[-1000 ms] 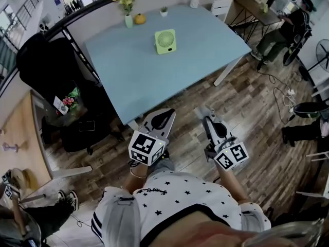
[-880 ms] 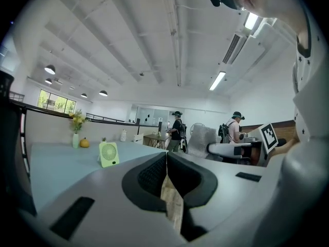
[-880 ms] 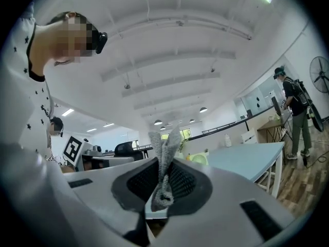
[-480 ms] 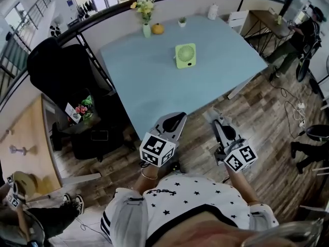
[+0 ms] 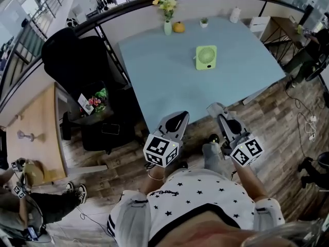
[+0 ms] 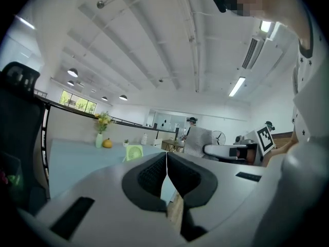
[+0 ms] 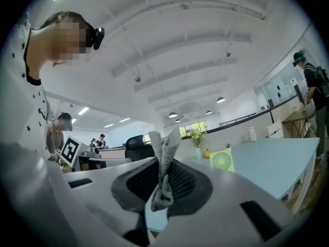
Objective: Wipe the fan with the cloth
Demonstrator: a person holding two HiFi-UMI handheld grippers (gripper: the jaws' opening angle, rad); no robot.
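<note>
A small light-green fan (image 5: 206,57) stands upright on the light blue table (image 5: 169,81); it also shows in the left gripper view (image 6: 134,152) and the right gripper view (image 7: 222,160). Both grippers hang in front of the person's chest, short of the table's near edge and well away from the fan. My left gripper (image 5: 178,117) is shut with nothing between its jaws (image 6: 166,161). My right gripper (image 5: 214,108) is shut on a grey cloth (image 7: 163,161), which sticks up and out of the jaws in a crumpled fold.
At the table's far edge stand a vase of yellow flowers (image 5: 167,24), an orange pumpkin (image 5: 178,27), a small potted plant (image 5: 204,21) and a white jar (image 5: 235,14). A black office chair (image 5: 77,60) is left of the table, a wooden desk (image 5: 36,133) further left.
The head view has swung: table and fan have slid right and slightly down in it. Both grippers keep their pose before the chest, the right still shut on the cloth.
</note>
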